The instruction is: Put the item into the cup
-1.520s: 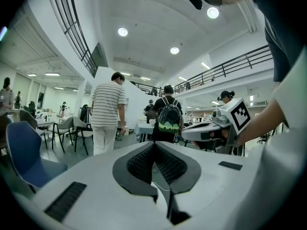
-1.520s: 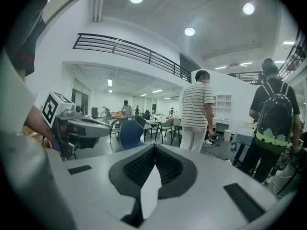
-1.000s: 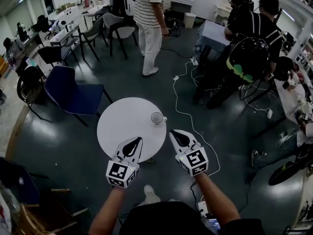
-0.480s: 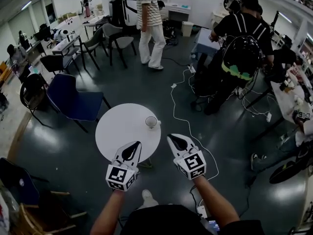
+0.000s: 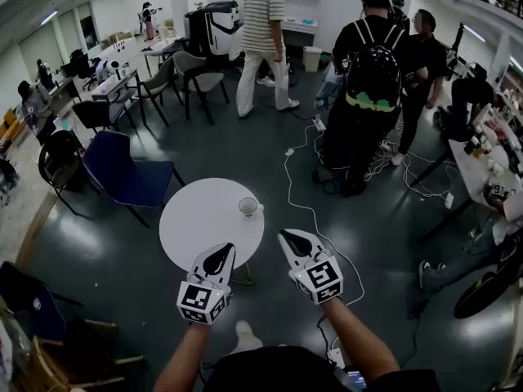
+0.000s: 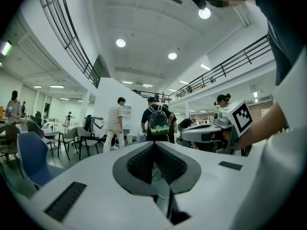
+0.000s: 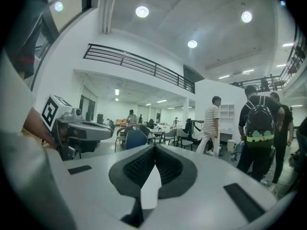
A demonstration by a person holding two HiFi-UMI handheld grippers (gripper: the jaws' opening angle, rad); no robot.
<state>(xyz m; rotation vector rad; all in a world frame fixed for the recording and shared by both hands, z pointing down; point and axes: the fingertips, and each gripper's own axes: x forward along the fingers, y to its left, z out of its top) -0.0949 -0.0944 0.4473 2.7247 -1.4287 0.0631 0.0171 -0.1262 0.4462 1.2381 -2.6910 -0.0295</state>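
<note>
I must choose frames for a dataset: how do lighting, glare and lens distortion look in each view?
Head view: even indoor light, soft glare on the dark floor, edges bent by the wide lens. Left gripper view: ceiling lights blown out, railing curved. Right gripper view: dark round border.

Round white table [image 5: 196, 223] on dark floor [image 5: 270, 149]; white cup [image 5: 248, 207] near its right edge

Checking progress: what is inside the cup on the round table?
The cup stands upright on the white table, near its right edge. Its opening looks dim, with nothing visibly sticking out; the bottom is too small and shadowed to tell.
</note>
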